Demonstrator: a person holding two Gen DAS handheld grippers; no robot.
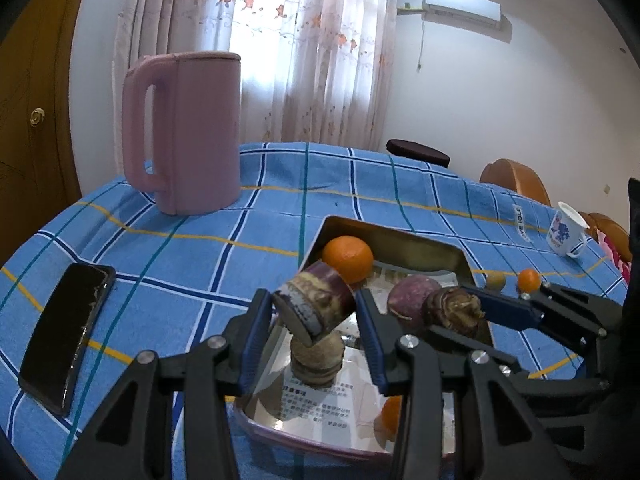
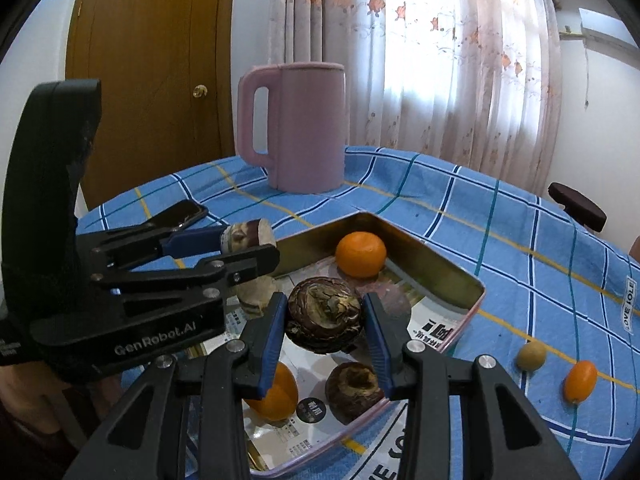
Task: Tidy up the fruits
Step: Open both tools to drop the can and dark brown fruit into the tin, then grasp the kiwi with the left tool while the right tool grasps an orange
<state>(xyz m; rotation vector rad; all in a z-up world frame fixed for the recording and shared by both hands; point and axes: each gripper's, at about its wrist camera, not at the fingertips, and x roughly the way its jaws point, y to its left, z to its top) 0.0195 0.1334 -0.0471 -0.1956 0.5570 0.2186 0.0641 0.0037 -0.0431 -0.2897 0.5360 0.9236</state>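
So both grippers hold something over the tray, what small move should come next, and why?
Probably lower the right gripper and set its water chestnut onto bare tray floor: it hangs just above the tray, where an orange already lies.

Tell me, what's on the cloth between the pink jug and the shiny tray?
Nothing: between the pink jug and the tray both wrist views show only bare blue checked tablecloth.

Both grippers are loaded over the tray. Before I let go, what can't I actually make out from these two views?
- Tray near corner: cut off by the bottom edge and the right gripper in the right wrist view.
- Lower orange: partly behind a gripper finger in both views.
- Printed sheet in the tray: text too small to read.
- Purple round piece: half hidden by the brown bulb in the left wrist view.
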